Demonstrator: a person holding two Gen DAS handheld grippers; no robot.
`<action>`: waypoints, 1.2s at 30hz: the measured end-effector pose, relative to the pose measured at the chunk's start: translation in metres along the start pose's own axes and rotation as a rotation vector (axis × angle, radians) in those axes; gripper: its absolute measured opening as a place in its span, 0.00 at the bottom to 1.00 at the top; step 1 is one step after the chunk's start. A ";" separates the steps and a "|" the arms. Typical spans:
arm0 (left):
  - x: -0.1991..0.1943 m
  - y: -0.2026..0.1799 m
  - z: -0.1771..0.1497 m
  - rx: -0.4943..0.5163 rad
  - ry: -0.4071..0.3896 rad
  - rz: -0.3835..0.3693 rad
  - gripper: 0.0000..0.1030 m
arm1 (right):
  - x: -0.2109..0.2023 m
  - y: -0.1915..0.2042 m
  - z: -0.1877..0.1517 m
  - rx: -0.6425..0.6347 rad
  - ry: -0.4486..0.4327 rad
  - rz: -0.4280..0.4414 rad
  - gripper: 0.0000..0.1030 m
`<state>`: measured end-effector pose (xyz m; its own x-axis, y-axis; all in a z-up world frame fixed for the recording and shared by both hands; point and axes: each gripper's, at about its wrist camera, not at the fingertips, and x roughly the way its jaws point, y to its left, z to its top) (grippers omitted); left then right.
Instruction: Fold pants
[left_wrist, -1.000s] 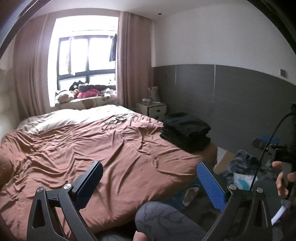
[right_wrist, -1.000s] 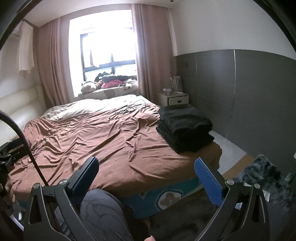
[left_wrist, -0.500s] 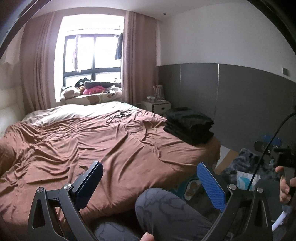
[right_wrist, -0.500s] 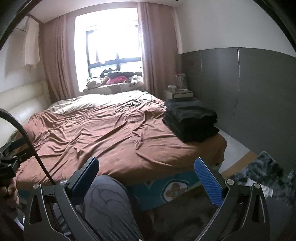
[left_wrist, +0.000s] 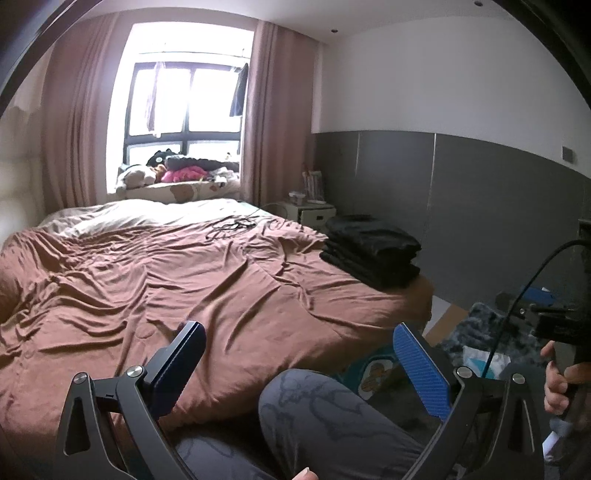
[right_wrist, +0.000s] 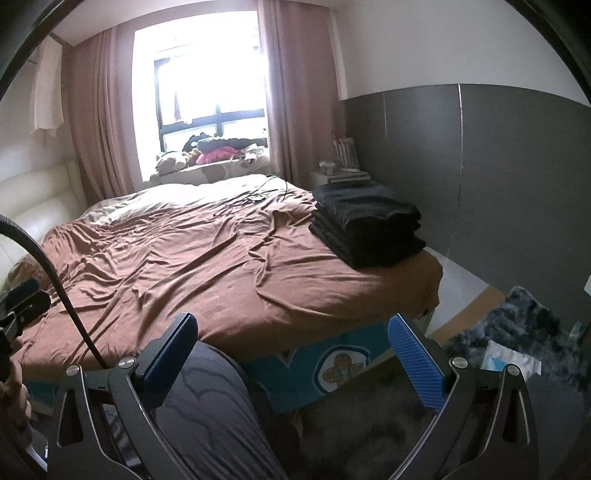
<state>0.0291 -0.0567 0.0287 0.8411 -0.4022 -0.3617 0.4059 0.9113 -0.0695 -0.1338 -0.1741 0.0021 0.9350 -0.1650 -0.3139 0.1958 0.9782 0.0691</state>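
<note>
Left tongs (left_wrist: 295, 354): spread wide, gripping nothing, hovering low over the near edge of the bed (left_wrist: 184, 295) above a knee in grey patterned leggings (left_wrist: 332, 417).
Right tongs (right_wrist: 291, 347): likewise spread wide and empty, held near the foot of the bed, over the same leg.
Why held so: probably a rest or ready pose — both pairs level, pointed at the bed, nothing within reach of the blue pads.
Pants (right_wrist: 369, 221): seemingly the dark stack at the far right corner of the bed, well apart from both tongs; individual garments not distinguishable.
Look of the stack: black or charcoal cloth, several flat layers with edges roughly squared, lying on the brown cover close to the bed's edge and near the grey wall panel.
Likely reason for that spot: out of the way, leaving the middle of the bed free as a folding surface.
Brown cover (left_wrist: 147, 266): wrinkled, no loose pants spread on it; a tangle of dark cable (left_wrist: 232, 225) lies toward the far side.
Floor, right: a dark fluffy heap (right_wrist: 517, 325) beside a cardboard edge — unclear what it is.
Stage, as a judgement: between items, or finished; no unfolded garment in view.
</note>
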 end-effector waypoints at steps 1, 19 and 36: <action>0.001 0.000 0.000 0.001 0.001 0.002 1.00 | -0.002 0.002 -0.001 -0.003 -0.004 -0.004 1.00; -0.003 0.005 -0.001 -0.016 -0.010 0.008 0.99 | -0.005 0.000 -0.008 -0.022 -0.007 -0.006 1.00; -0.008 0.003 -0.002 -0.014 -0.015 0.013 1.00 | -0.006 -0.003 -0.005 -0.013 0.000 -0.002 1.00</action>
<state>0.0226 -0.0505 0.0293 0.8515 -0.3916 -0.3486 0.3899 0.9175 -0.0782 -0.1414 -0.1756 -0.0009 0.9348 -0.1667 -0.3136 0.1936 0.9794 0.0566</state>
